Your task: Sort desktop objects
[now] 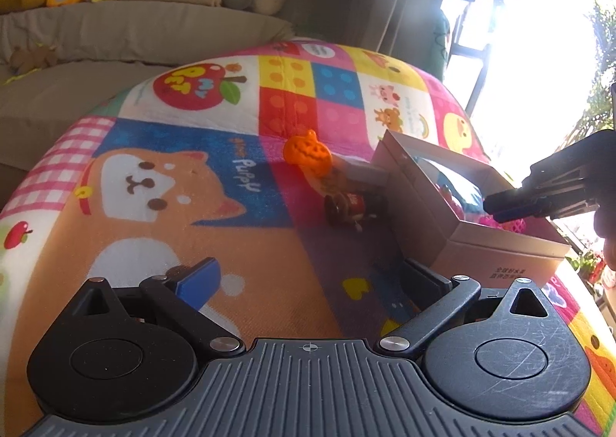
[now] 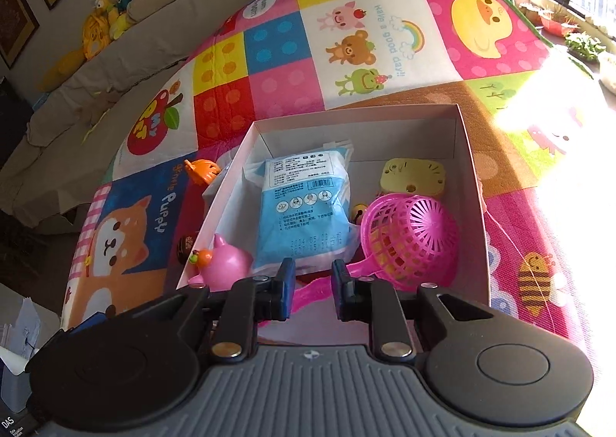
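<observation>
A white cardboard box (image 2: 467,152) stands on the colourful play mat; it also shows in the left wrist view (image 1: 419,202). In it lie a blue packet (image 2: 304,206), a pink scoop basket (image 2: 408,240), a yellow flat toy (image 2: 412,175) and a pink pig toy (image 2: 225,263). My right gripper (image 2: 312,292) hovers over the box's near edge, jaws a little apart, above the scoop's pink handle (image 2: 313,292); it also shows in the left wrist view (image 1: 491,204). My left gripper (image 1: 308,279) is open and empty. An orange pumpkin (image 1: 308,154) and a dark small toy (image 1: 348,208) lie left of the box.
A small white block (image 1: 364,173) lies beside the pumpkin against the box wall. A grey sofa (image 1: 115,36) with plush toys stands behind the mat. A bright window with plants (image 2: 569,25) is to the right.
</observation>
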The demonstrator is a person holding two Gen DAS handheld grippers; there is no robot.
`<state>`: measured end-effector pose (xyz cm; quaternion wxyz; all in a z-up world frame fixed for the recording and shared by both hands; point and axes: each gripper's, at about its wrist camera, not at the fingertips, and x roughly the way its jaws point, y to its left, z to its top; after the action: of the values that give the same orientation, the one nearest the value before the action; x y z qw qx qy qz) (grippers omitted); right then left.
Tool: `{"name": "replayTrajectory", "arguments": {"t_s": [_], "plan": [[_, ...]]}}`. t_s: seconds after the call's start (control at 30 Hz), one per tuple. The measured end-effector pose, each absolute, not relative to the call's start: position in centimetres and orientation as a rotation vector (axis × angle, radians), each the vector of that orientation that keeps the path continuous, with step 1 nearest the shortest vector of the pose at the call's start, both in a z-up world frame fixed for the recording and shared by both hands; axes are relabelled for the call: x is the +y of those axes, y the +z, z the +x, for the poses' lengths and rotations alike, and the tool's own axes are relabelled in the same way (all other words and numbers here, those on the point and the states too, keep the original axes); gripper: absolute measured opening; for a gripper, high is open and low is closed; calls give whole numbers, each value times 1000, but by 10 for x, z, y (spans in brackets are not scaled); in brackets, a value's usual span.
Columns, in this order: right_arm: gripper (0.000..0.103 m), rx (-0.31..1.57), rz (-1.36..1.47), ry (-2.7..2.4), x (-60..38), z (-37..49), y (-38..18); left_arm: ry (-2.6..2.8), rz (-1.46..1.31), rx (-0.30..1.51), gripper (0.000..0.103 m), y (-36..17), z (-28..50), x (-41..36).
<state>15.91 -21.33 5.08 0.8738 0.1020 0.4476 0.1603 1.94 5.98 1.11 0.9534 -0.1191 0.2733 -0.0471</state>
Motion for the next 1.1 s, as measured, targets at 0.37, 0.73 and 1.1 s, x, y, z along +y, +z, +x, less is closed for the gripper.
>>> {"name": "replayTrajectory", "arguments": {"t_s": [0.37, 0.73, 1.1], "plan": [[35, 779, 24, 356, -157, 174, 97, -95, -199, 548, 103, 11, 17, 53], [59, 956, -371, 379, -8, 258, 49, -101, -235, 555, 103, 10, 17, 60], [33, 955, -533, 327, -13, 253, 26, -113, -245, 550, 103, 12, 14, 62]]}}
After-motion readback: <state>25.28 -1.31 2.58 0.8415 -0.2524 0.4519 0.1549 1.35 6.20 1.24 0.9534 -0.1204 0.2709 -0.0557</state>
